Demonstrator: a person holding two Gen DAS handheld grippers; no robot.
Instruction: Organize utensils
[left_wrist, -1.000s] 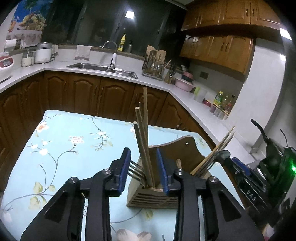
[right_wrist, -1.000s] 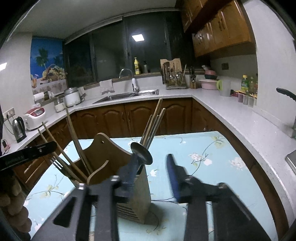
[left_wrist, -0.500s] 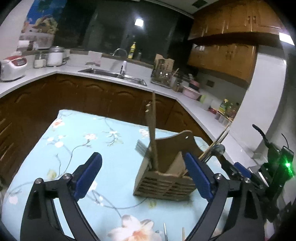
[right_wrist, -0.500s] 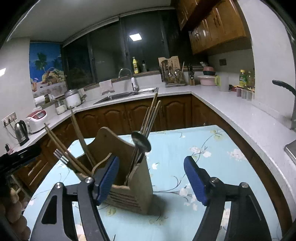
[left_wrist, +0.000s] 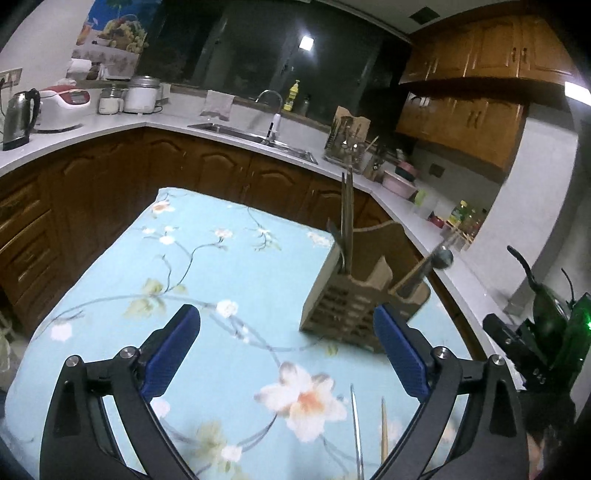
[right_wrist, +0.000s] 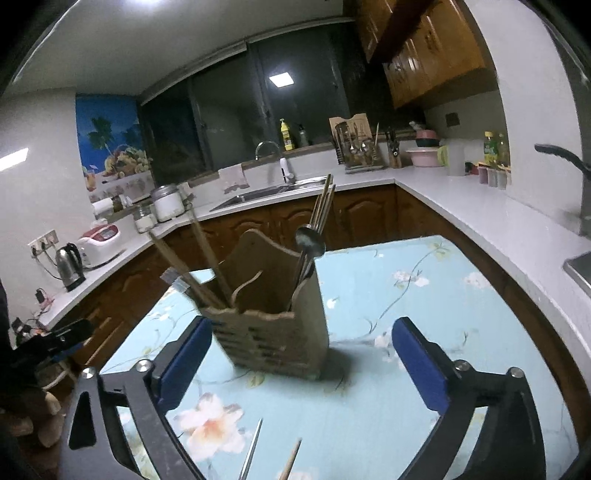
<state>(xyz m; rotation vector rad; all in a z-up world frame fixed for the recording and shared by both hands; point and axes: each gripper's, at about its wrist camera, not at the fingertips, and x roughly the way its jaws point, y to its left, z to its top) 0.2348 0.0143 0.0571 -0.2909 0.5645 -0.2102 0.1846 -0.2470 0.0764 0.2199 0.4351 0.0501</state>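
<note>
Both tools pulled back, wooden utensil holder (right_wrist: 275, 325) upright, chopsticks inside

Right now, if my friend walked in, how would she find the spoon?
Look at the table with the blue flowered cloth. On it stands a wooden utensil holder with several compartments. The spoon stands handle-down in one end compartment, its round shiny metal bowl sticking up, unlike the thin straight wooden chopsticks beside it.
</note>
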